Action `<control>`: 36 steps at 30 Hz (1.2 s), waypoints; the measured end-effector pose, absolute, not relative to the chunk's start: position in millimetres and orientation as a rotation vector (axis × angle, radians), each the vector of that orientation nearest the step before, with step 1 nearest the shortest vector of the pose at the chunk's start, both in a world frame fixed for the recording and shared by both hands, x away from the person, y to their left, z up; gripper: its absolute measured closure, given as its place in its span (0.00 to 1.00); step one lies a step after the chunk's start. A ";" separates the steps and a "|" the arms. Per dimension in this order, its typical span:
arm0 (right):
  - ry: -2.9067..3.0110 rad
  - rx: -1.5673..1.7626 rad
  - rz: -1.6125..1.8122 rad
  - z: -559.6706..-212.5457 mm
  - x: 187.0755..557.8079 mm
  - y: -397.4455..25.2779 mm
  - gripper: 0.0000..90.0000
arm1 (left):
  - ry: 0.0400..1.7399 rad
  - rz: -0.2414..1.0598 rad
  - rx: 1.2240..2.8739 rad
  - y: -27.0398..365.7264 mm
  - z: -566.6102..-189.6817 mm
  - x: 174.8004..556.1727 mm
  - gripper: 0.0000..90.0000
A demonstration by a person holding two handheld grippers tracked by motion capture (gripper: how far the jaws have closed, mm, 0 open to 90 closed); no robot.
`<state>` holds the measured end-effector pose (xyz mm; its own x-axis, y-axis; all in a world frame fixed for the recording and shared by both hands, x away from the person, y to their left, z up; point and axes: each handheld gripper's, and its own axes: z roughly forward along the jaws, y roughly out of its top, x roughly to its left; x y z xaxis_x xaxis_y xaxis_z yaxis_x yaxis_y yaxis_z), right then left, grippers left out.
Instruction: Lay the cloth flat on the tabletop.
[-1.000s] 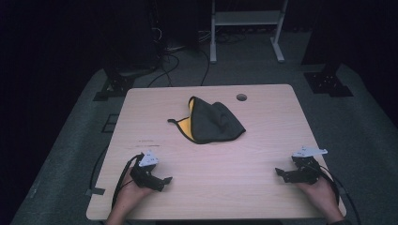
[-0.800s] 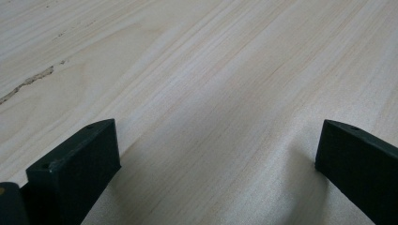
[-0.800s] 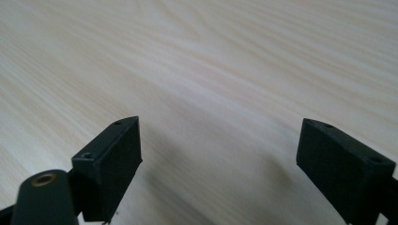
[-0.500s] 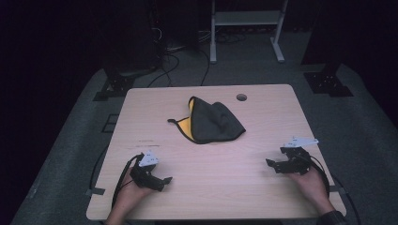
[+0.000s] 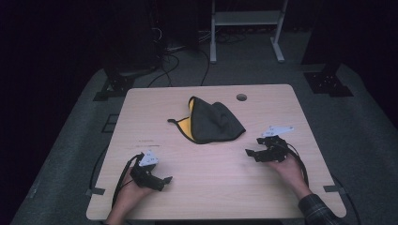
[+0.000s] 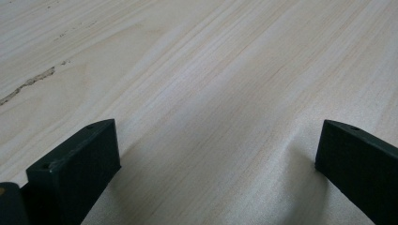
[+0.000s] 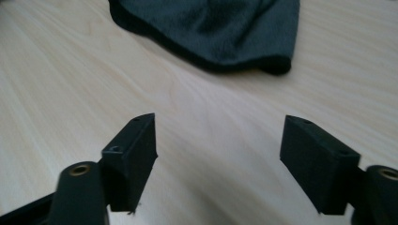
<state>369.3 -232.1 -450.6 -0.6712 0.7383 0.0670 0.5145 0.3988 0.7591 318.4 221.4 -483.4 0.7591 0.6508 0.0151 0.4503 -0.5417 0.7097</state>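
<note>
A dark grey cloth item with a yellow lining point(image 5: 209, 121) lies crumpled at the middle back of the wooden table point(image 5: 211, 187). In the right gripper view its grey edge point(image 7: 220, 33) lies a short way ahead of the jaws. My right gripper point(image 5: 252, 153) is open at the right of the table, a little in front of the cloth's right corner, with nothing between its jaws point(image 7: 218, 140). My left gripper point(image 5: 165, 180) rests low at the front left, open over bare wood point(image 6: 216, 150).
A round cable hole point(image 5: 241, 97) sits near the table's back edge. Behind the table stand a white frame point(image 5: 246, 28), dark stands and cables on the floor. A dark scuff mark point(image 6: 28, 84) lies on the wood by the left gripper.
My right gripper has moved left and forward across the table toward the cloth. The left gripper and the cloth have stayed in place.
</note>
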 end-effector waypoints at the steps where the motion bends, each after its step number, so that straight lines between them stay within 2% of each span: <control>1: 2.392 1.089 1.141 -450.9 372.2 -228.3 0.31 | 0.819 0.361 2.237 221.4 -483.4 318.5 0.00; 11: 2.402 1.041 1.205 -448.8 396.5 -197.8 0.40 | 0.819 0.364 2.233 221.4 -483.8 318.4 0.00; 20: 2.428 1.025 1.217 -448.8 421.0 -170.1 0.40 | 0.820 0.363 2.233 221.4 -483.7 318.1 0.00; 30: 2.470 0.988 1.117 -465.1 438.5 -148.2 0.39 | 0.820 0.363 2.234 221.4 -483.7 318.0 0.00; 32: 2.473 0.980 1.102 -467.1 438.8 -146.2 0.41 | 0.820 0.363 2.234 221.4 -483.7 318.0 0.00; 36: 2.489 0.943 1.029 -475.2 438.9 -139.1 0.51 | 0.819 0.363 2.234 221.5 -483.6 317.9 0.00</control>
<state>438.9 -139.1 -475.2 -0.7451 0.6668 -0.0141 0.4621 0.5313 0.7100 317.9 221.5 -483.6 0.7589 0.6511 0.0155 0.4491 -0.5405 0.7115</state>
